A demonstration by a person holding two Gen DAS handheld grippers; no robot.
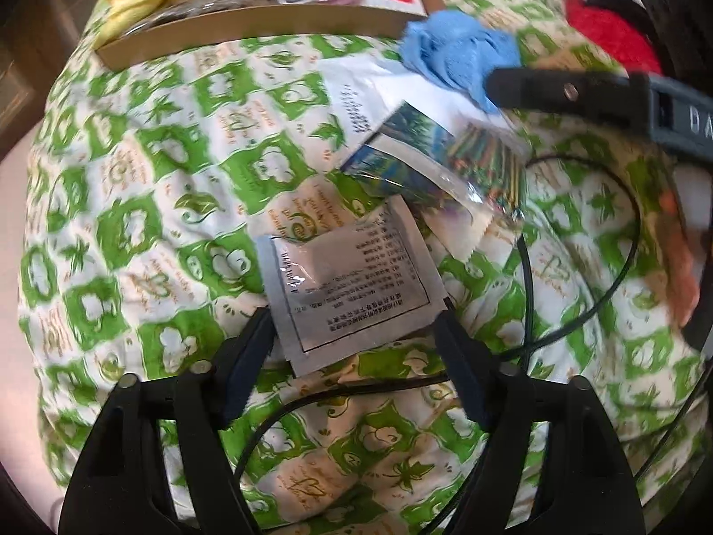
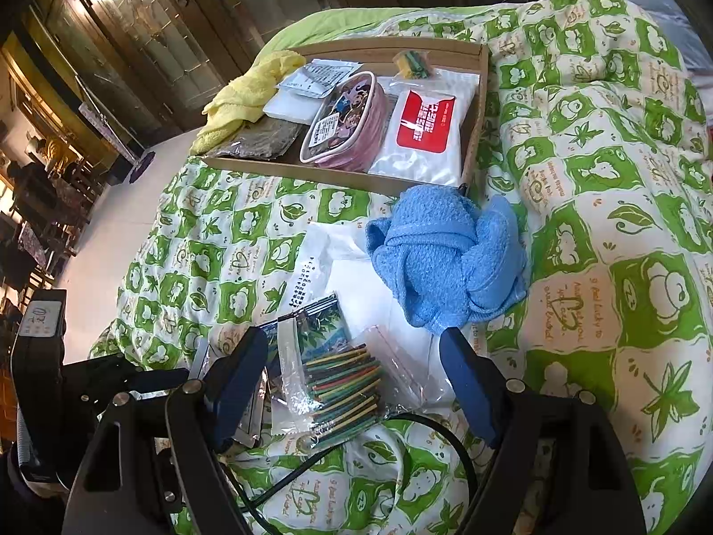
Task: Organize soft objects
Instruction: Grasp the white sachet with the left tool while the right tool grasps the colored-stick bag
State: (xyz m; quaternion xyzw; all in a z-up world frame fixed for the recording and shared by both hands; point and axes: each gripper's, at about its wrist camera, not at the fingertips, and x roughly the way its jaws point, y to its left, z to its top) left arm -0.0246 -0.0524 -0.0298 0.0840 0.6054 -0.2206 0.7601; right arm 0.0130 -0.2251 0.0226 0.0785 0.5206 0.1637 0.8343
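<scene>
A silver sachet (image 1: pixel 352 285) with printed text lies on the green-and-white quilt (image 1: pixel 133 223), between the tips of my left gripper (image 1: pixel 351 318). The jaws straddle its lower corners without clearly pinching it. My right gripper (image 2: pixel 354 343) stands open over a clear bag of coloured sticks (image 2: pixel 343 383), nothing pinched. Beside that bag lie leaf-printed sachets (image 2: pixel 321 330) and a white plastic bag (image 2: pixel 338 249). A crumpled blue towel (image 2: pixel 445 258) sits just past them. In the left wrist view one right finger (image 1: pixel 557 89) reaches under the blue towel (image 1: pixel 454 58).
A cardboard tray (image 2: pixel 472 133) at the far side holds a yellow cloth (image 2: pixel 245 93), a pink pouch (image 2: pixel 347 120) and a white pack with a red label (image 2: pixel 423 133). A black cable (image 2: pixel 445 428) loops over the quilt near both grippers. A red plush thing (image 1: pixel 610 26) lies far right.
</scene>
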